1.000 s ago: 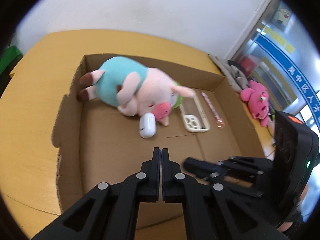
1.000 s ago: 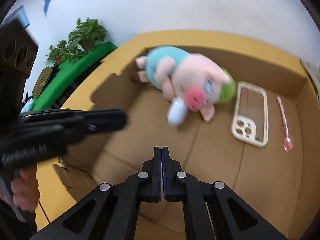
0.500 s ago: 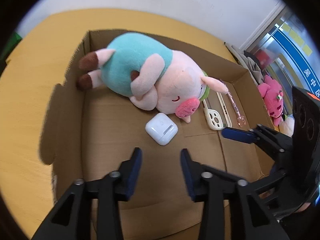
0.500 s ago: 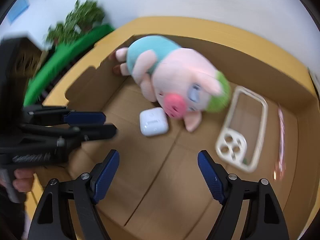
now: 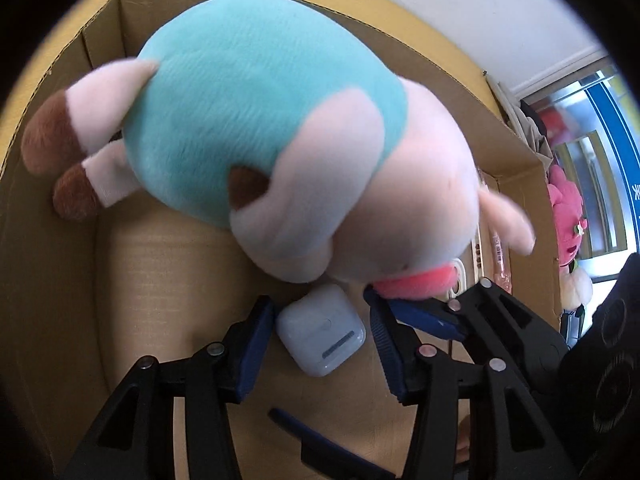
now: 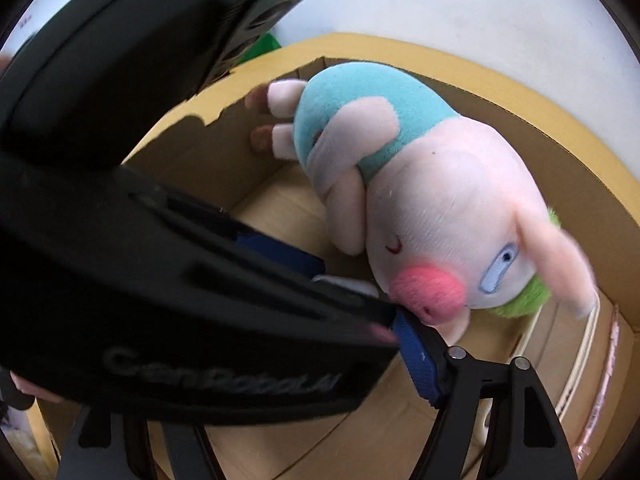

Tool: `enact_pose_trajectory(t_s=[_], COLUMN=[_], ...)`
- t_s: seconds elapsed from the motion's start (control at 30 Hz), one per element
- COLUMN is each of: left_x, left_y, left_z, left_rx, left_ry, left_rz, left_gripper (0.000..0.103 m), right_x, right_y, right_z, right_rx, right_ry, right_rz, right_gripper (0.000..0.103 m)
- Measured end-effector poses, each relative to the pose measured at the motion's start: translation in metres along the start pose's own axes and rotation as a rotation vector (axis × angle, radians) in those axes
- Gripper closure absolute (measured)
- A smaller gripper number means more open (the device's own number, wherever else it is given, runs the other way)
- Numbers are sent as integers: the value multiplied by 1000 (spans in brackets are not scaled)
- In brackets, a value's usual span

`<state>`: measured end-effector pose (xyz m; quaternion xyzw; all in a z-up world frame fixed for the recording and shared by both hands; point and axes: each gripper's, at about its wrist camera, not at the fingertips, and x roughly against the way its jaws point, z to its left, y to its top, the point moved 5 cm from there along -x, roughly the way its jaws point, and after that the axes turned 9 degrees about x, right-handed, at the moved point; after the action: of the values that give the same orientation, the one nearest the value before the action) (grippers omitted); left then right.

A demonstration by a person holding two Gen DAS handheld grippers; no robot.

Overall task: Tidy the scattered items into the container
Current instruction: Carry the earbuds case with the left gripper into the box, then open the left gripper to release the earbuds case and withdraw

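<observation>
A plush pig (image 5: 280, 152) in a teal shirt lies in the cardboard box (image 5: 48, 280); it also shows in the right wrist view (image 6: 420, 208). A white earbud case (image 5: 322, 330) lies on the box floor under the pig's snout. My left gripper (image 5: 320, 344) is open, its jaws on either side of the case, not closed on it. My right gripper (image 6: 280, 360) is open; its right finger (image 6: 420, 356) sits by the pig's snout, and the left gripper's body hides its left finger.
A clear phone case (image 6: 576, 360) and a pink pen (image 6: 604, 384) lie at the box's right side. A pink plush (image 5: 568, 216) sits outside the box to the right. The box stands on a yellow table (image 6: 520, 80) by a white wall.
Both grippers opened from shut and dropped into the box toward the pig. The left gripper now straddles the earbud case. The left gripper's body now blocks much of the right view.
</observation>
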<state>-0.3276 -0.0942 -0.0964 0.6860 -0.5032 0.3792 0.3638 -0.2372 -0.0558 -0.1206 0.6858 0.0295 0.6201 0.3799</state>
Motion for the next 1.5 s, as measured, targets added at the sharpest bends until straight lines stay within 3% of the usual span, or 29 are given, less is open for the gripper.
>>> enact_pose_trajectory(t_s=[0.07, 0.23, 0.47, 0.6, 0.8, 1.0, 1.07, 1.1, 1.17, 1.23, 1.4, 1.5], left_x=[1, 5, 34, 41, 33, 31, 33, 38, 54, 82, 146, 164], left_y=[-2, -11, -26, -29, -34, -34, -36, -38, -42, -50, -92, -132], left_z=[1, 0, 1, 13, 36, 31, 27, 26, 21, 9, -21, -41], left_rx=[-23, -41, -75, -59, 13, 21, 8, -1, -30, -84, -205, -307], left_ry=[13, 27, 53, 87, 77, 60, 70, 77, 96, 125, 209, 260], left_rz=[-8, -7, -52, -49, -14, -22, -42, -61, -125, -255, -568, -691], left_gripper=[62, 63, 74, 75, 74, 73, 73, 73, 73, 72, 25, 24], right_x=[-5, -3, 10, 6, -19, -24, -20, -16, -6, 11, 69, 111], right_y=[-4, -12, -13, -5, -3, 2, 4, 5, 8, 10, 5, -18], right_z=[-7, -1, 17, 34, 52, 55, 57, 57, 57, 57, 63, 70], right_rx=[-34, -52, -64, -56, -44, -26, -11, -5, 4, 15, -40, -127], right_ry=[0, 8, 0, 38, 87, 70, 50, 42, 13, -20, -73, -108], right_rz=[18, 35, 41, 56, 120, 135, 126, 121, 110, 86, -7, -77], right_gripper=[55, 55, 56, 56, 56, 56, 50, 45, 17, 14, 6, 3])
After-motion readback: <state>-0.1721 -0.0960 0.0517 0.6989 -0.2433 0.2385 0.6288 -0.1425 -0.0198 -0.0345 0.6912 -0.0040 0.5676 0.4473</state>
